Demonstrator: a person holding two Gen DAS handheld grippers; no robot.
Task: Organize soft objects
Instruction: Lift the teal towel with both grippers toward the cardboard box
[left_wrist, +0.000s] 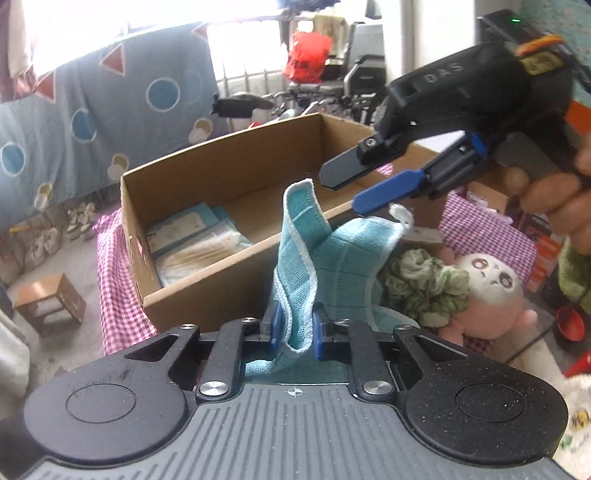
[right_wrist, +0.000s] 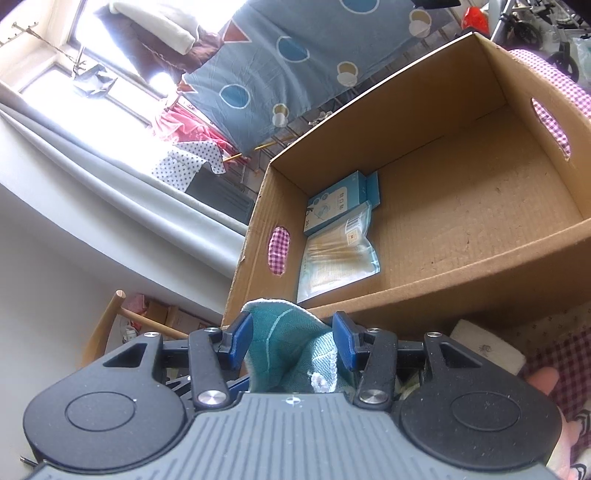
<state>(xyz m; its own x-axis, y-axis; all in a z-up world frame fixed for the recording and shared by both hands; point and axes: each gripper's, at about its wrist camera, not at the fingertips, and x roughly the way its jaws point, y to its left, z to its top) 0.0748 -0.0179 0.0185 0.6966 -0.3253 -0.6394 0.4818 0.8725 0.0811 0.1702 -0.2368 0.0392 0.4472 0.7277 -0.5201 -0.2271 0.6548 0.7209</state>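
Left tool (left_wrist: 294, 330) pinching a teal cloth (left_wrist: 325, 254) low between its blue pads (left_wrist: 274, 325), cloth rising upright from the grip in folds with white-stitched edges. One corner standing tall in front of the box (left_wrist: 236, 192), another corner with a white loop just below the right tool (left_wrist: 364, 188). Right tool held above and to the right by a hand (left_wrist: 554, 195), fingers spread, one black and one blue, apart from the cloth and closed on nothing in the left view.

Seen from the right wrist: same cloth (right_wrist: 291, 350) bunched between the spread fingers of the right tool (right_wrist: 293, 341), not clamped; cannot tell whether a pad touches it. Box (right_wrist: 461, 280) just ahead, open-topped, cardboard, with oval handle cut-outs in its end walls. Inside, against the left end: a blue carton (right_wrist: 340, 203) and a clear packet (right_wrist: 338, 258) lying partly over it. Remainder of the box floor bare cardboard.

Box resting on a pink-checked sheet (left_wrist: 114, 295). Right of the cloth: a crumpled green scrunchie (left_wrist: 428, 284) touching a pale plush doll (left_wrist: 491, 288) with a pink body. Behind, a blue quilt (left_wrist: 110, 107) with circles and triangles hanging by the window. Small wooden stool (left_wrist: 50, 302) on the floor at left.
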